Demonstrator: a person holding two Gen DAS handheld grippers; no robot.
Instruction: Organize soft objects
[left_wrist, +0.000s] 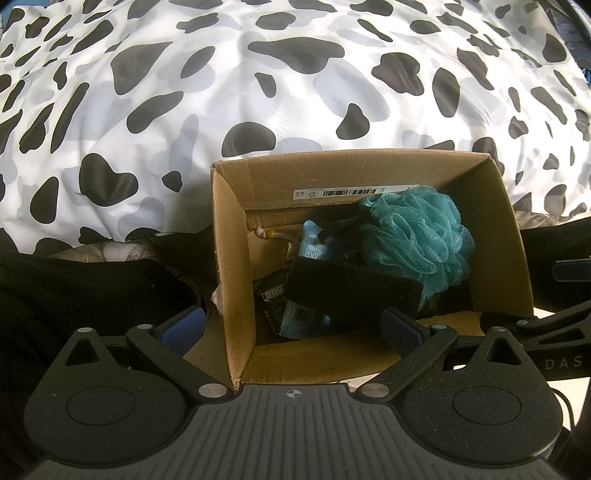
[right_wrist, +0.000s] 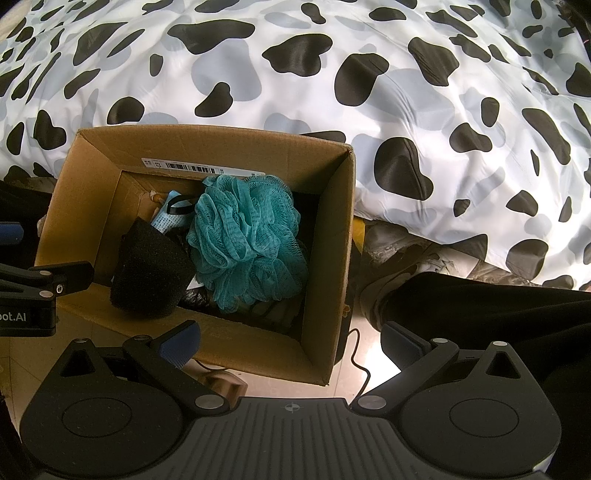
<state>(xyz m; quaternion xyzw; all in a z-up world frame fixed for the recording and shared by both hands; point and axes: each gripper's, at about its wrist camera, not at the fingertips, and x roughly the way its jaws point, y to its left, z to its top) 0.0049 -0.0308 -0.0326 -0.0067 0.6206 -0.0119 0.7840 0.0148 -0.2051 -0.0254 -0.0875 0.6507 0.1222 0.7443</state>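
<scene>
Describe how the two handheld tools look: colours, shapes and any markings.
Both tools share one design. The left tool and right tool have a ribbed dark grey base with a small crosshair mark, black speckled linkage arms with silver pivot pins, and blue ribbed finger pads. White lettering "DAS" and "ot.AI" appears on their bodies.

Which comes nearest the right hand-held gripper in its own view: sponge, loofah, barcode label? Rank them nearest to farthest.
From the right hand-held gripper:
1. Black sponge, box's near left.
2. Teal loofah, box's middle, too close to the sponge to call firmly.
3. Barcode label, far wall.
</scene>
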